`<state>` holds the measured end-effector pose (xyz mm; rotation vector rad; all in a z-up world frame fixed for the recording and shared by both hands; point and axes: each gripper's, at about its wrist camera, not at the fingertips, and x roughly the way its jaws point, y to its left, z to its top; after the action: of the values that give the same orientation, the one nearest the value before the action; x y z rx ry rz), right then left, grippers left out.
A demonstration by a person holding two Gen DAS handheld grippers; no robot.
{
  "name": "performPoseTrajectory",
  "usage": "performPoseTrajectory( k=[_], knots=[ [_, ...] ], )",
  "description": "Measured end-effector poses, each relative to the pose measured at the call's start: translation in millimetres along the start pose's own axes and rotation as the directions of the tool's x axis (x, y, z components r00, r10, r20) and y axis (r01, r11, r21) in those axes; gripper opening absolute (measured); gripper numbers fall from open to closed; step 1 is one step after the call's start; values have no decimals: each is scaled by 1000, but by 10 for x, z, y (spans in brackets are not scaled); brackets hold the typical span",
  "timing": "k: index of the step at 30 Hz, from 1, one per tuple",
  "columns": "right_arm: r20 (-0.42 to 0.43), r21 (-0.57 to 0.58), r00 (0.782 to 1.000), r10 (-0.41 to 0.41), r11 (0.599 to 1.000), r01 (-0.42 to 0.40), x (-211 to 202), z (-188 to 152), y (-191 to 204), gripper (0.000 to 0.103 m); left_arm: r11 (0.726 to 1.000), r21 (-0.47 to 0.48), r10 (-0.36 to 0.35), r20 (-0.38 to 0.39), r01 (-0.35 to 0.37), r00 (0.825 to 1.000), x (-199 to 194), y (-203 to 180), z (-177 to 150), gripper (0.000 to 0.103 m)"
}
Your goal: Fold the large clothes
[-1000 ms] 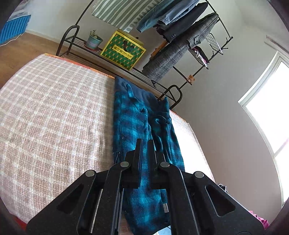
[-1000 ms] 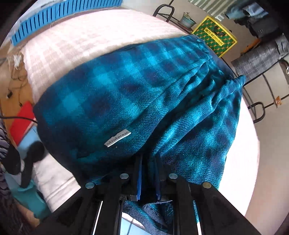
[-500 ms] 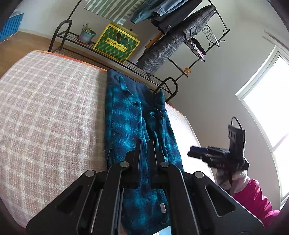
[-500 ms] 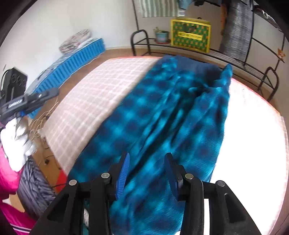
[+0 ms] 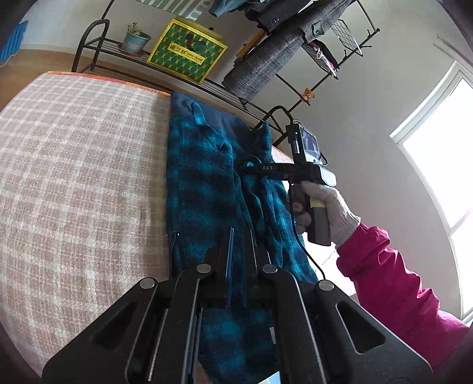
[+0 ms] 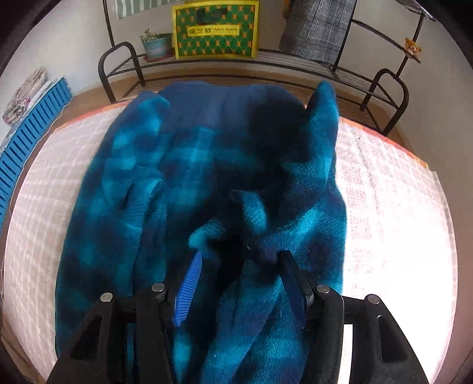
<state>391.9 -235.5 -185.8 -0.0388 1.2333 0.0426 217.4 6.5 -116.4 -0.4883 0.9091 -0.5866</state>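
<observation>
A teal and navy plaid fleece garment (image 5: 207,183) lies lengthwise on the bed, folded into a long narrow strip with bunched folds along its right side. My left gripper (image 5: 240,233) hovers over its near end, jaws nearly together with nothing between them. My right gripper (image 6: 241,260) is open, its fingers pressed down into a bunched fold of the fleece (image 6: 224,165) about midway along. In the left wrist view the right gripper (image 5: 248,169) reaches in from the right, held by a gloved hand in a pink sleeve.
The bed has a pink and white checked cover (image 5: 74,177). Behind its far edge stands a black metal rack (image 6: 118,62) with a green and yellow box (image 6: 214,28), a potted plant (image 6: 155,44) and hanging clothes (image 5: 275,59). A window (image 5: 443,153) is at right.
My right gripper let go of the garment's near end, opened, and moved up along the fleece into the bunched fold. My left gripper stayed shut and shifted slightly forward.
</observation>
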Motion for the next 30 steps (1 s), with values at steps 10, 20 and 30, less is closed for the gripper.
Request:
performPoseTrajectory(
  k=[10,20,30],
  knots=[
    [41,-120,993,-112,986,116,109,-82,236,36,999,-51,-8,-41,6,999,110,125,-31,1],
    [191,26,943,274,959,-284,-286,-140,-383,16,999,-21,-30,-45,29,999,111,-34,-35,1],
    [110,-88,941,320,946,-312,86,-116,-52,16,1000,-6,-17,-61,17,998,184,-98,-38,1]
  ],
)
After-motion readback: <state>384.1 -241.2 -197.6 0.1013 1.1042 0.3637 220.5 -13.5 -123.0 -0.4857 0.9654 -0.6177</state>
